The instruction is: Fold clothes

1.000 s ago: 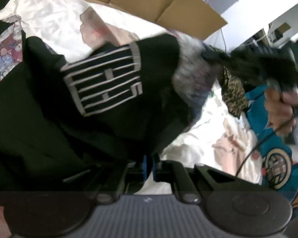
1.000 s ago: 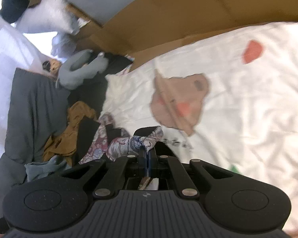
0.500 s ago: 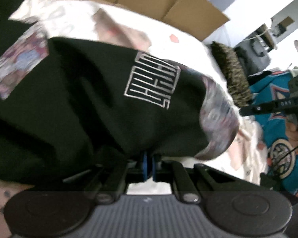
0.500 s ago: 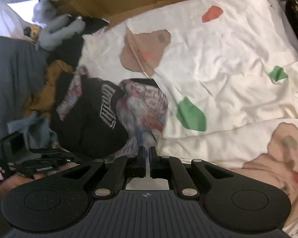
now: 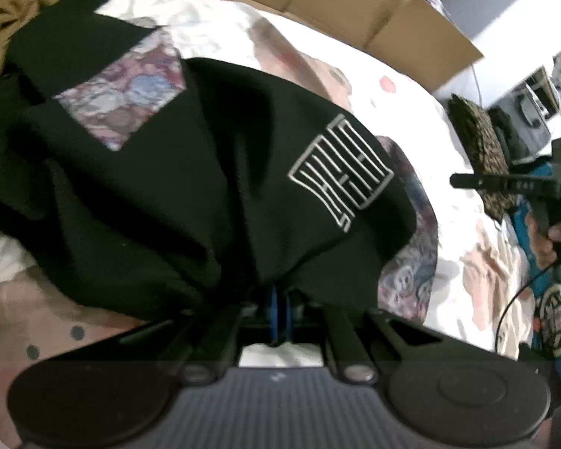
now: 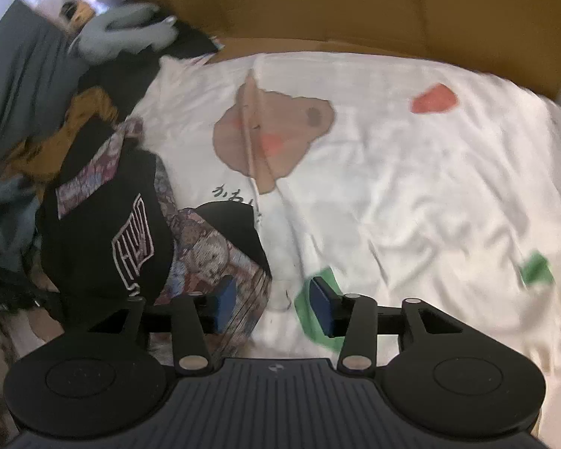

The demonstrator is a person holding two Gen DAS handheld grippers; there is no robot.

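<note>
The left claw (image 5: 278,310) pinches the black shirt (image 5: 205,187), half folded on the bed sheet (image 6: 392,187); the right claw (image 6: 273,303) hangs wide and holds nothing. Next, lay it flat

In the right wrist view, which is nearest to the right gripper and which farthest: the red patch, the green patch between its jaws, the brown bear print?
From the right gripper:
1. Green patch, between the jaws.
2. Brown bear print, centre.
3. Red patch, upper right.
</note>
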